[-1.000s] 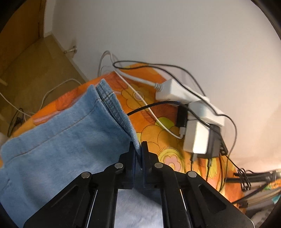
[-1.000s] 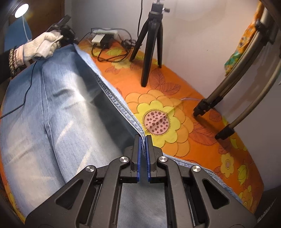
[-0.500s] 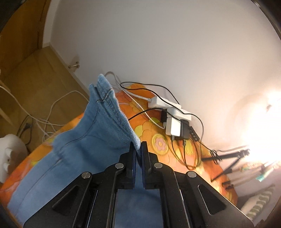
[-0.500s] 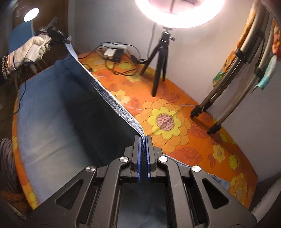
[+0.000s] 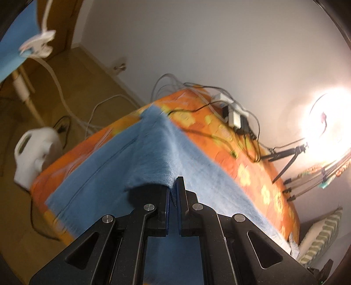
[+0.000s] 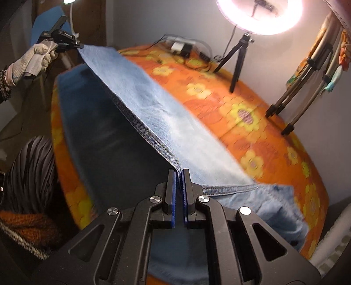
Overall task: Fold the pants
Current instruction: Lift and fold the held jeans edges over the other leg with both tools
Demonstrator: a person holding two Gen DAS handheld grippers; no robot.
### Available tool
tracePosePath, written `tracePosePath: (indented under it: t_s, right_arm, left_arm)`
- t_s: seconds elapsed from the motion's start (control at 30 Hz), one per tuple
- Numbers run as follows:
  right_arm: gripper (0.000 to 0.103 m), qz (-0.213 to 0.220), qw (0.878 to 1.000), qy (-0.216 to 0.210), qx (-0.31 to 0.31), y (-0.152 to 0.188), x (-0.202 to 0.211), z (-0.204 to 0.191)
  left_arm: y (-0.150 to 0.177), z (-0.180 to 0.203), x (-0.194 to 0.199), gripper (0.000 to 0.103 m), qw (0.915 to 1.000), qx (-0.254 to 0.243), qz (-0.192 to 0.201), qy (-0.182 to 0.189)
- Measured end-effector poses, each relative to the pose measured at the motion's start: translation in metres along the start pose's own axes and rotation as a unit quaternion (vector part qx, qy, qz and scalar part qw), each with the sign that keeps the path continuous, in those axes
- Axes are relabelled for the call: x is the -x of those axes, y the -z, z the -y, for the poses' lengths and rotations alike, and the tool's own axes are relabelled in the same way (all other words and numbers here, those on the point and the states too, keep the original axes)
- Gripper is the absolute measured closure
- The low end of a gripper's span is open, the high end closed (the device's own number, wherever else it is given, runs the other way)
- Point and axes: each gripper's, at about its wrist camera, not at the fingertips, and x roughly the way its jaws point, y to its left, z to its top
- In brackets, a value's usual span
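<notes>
Pants (image 6: 158,114) of light blue denim hang lifted above the orange flowered bed (image 6: 252,122), their seamed edge taut between the left tool (image 5: 173,186) and right tool (image 6: 179,175), both clamped on it. A ring light (image 6: 258,15) glares by the white wall.

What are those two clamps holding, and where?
Both grip the jeans by one seamed edge: the left gripper near the far end, the right gripper at the near end.
</notes>
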Motion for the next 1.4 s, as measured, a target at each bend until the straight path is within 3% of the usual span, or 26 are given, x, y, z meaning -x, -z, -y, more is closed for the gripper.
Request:
tracePosePath:
  t_s: [0.37,0.6,0.77,0.87,0.93,1.17,1.27,1.33,1.4]
  right_arm:
    - [0.098,-0.054,0.998,-0.02,0.018,0.042,-0.014,-0.048]
    - [0.098,-0.079,0.996,-0.022,0.041,0.048,-0.018,-0.065]
    - [0.098,-0.078,0.997,-0.005,0.02,0.039,-0.02,-0.051]
    - [0.098,-0.072,0.997,0.005,0.021,0.033,-0.016,-0.048]
    - [0.098,-0.073,0.997,0.009,0.028,0.031,-0.014,-0.049]
    - [0.098,-0.066,0.997,0.016,0.034,0.027,-0.009,-0.051]
    - [0.098,-0.062,0.997,0.015,0.032,0.026,-0.006,-0.051]
    - [0.098,-0.063,0.997,0.016,0.033,0.026,-0.005,-0.051]
    - [0.098,-0.063,0.997,0.016,0.036,0.025,-0.003,-0.052]
  left_arm:
    - [0.061,-0.052,0.006,0.1,0.9996,0.023,-0.011,-0.013]
    - [0.069,-0.077,0.011,0.1,0.9989,0.045,-0.004,-0.015]
    - [0.066,-0.09,0.018,0.1,0.9983,0.057,0.006,0.015]
    - [0.063,-0.085,0.02,0.082,0.9973,0.065,0.009,0.032]
    - [0.06,-0.082,0.021,0.061,0.9971,0.07,0.012,0.027]
    - [0.048,-0.097,0.002,0.06,0.9889,0.144,-0.009,0.038]
    - [0.047,-0.108,-0.004,0.064,0.9814,0.186,0.002,0.048]
    - [0.044,-0.112,-0.007,0.102,0.9783,0.202,0.007,0.045]
    - [0.041,-0.107,-0.004,0.101,0.9809,0.191,0.014,0.035]
